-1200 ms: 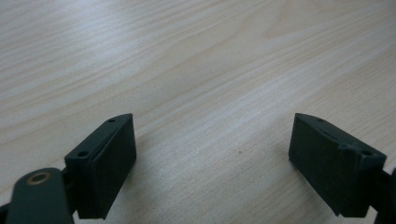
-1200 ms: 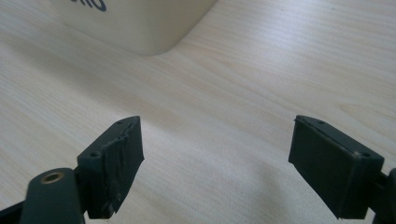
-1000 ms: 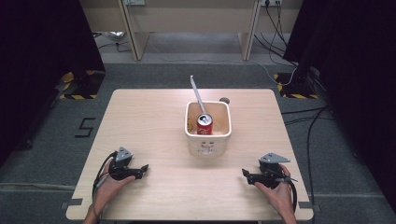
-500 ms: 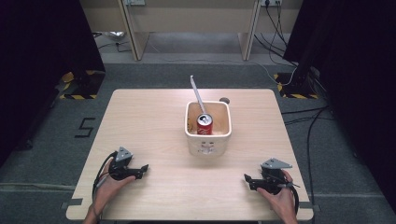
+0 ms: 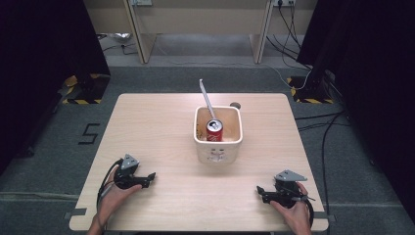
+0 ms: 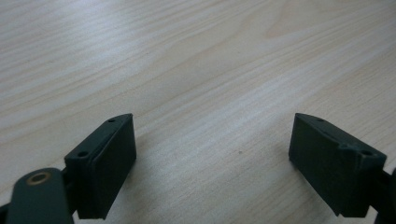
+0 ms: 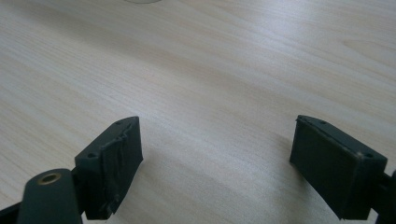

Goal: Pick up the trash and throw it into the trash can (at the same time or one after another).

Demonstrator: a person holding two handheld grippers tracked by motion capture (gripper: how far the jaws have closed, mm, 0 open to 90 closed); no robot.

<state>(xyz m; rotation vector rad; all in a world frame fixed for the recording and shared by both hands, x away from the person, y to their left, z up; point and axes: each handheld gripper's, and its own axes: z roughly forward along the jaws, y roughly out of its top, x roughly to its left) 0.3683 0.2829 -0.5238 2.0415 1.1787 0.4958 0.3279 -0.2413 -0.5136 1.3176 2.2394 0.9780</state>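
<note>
While both rest low on the bench (image 5: 161, 127), left hand-held gripper (image 5: 149, 177) and right hand-held gripper (image 5: 260, 192) gape wide, holding nothing; bin (image 5: 218, 147) well apart.

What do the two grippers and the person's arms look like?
Both the left gripper and the right gripper are black, each with two flat rectangular jaws, a grey three-cornered plate on top and a black trailing cable. The forearms show no sleeves.

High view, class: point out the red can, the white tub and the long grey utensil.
red can (image 5: 214, 131), high view, on its red side wall.
white tub (image 5: 218, 152), high view, on its front wall.
long grey utensil (image 5: 205, 96), high view, on its handle.
</note>
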